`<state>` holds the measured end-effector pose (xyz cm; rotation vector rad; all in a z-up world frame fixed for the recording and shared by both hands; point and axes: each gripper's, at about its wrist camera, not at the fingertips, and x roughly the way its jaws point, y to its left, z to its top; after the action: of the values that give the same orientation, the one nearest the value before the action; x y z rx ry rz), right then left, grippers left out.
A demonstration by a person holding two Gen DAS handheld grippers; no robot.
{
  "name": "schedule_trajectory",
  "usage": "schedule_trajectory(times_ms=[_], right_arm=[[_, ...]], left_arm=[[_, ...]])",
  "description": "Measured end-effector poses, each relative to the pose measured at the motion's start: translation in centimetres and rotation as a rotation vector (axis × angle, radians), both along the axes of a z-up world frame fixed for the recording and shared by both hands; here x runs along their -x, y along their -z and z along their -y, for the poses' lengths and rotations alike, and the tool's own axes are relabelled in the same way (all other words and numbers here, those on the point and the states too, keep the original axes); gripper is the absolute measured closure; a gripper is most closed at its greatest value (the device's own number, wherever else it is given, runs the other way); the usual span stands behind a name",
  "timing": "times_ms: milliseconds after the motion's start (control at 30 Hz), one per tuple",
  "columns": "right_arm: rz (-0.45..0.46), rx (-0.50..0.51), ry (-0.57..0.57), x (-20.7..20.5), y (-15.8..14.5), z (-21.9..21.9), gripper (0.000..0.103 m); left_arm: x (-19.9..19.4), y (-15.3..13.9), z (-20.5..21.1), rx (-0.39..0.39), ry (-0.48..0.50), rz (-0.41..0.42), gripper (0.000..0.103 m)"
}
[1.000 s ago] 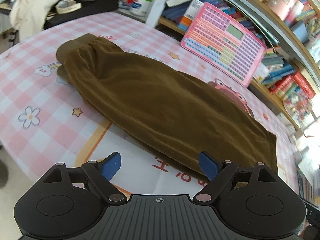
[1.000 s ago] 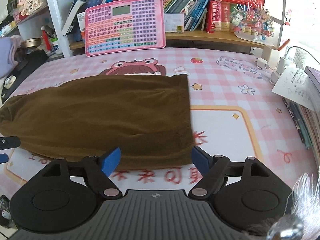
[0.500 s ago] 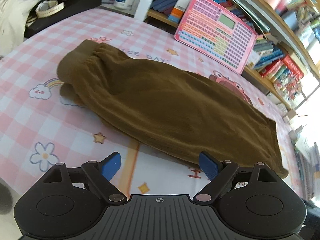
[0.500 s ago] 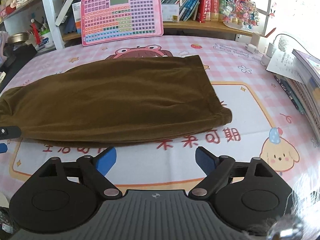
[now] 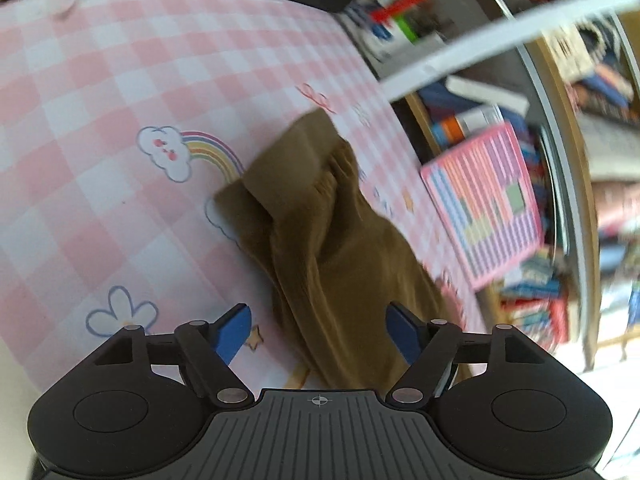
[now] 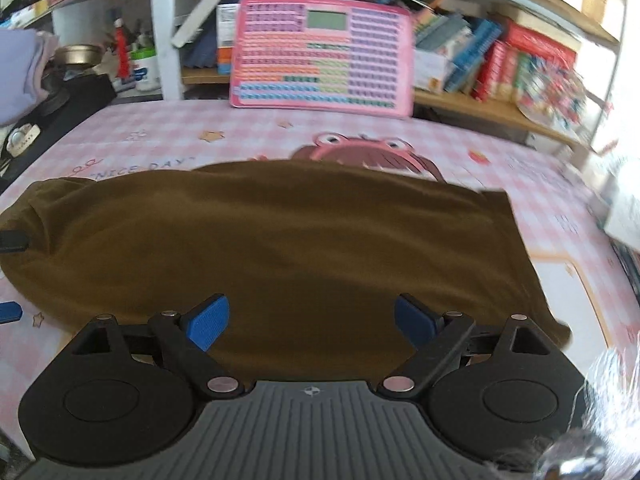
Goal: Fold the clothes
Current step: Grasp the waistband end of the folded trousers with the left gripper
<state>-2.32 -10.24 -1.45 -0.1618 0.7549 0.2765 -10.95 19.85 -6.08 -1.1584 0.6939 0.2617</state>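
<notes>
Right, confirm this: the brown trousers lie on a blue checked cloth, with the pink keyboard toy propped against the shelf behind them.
Wrong in one respect: the cloth is pink checked, not blue. The right wrist view shows it. The rest stands: the brown trousers lie on it, and the pink keyboard toy is propped against the shelf behind them.

Brown garment (image 6: 280, 240) on pink-and-white checked cloth (image 5: 120, 60)

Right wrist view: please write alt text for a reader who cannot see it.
A brown garment lies flat across a pink checked tablecloth, the open right gripper just above its near edge. A pink toy keyboard leans on bookshelves behind.
</notes>
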Motion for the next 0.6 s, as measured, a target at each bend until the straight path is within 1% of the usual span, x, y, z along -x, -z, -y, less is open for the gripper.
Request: schedule_trajectory(times_ms=[33,133,367,500,600], right_arm=[[0.004,0.007,-0.006,-0.4,0.1,-0.5,0.014],[0.018,0.021,-0.019,-1.6,0.4,-2.0,0.014],[0.072,0.056,-0.07,-4.9,0.9,-5.8,0.014],[0.094,0.071,-0.083,-8.2,1.1,-8.7,0.014],[0.093,0.089,-0.086,-10.4,1.6,-10.5,0.014]], left_arm=[[-0.1,0.3,-0.3,0.016,-0.017,-0.006,0.034],[-0.1,1.1,-1.1,0.068,-0.069,-0.006,0.038],[-1.6,1.7,-1.8,0.143,-0.155,-0.004,0.039],[-2.1,1.8,-1.6,0.146,-0.164,-0.005,0.039],[-2.1,1.8,-1.4,0.133,-0.156,0.004,0.036]])
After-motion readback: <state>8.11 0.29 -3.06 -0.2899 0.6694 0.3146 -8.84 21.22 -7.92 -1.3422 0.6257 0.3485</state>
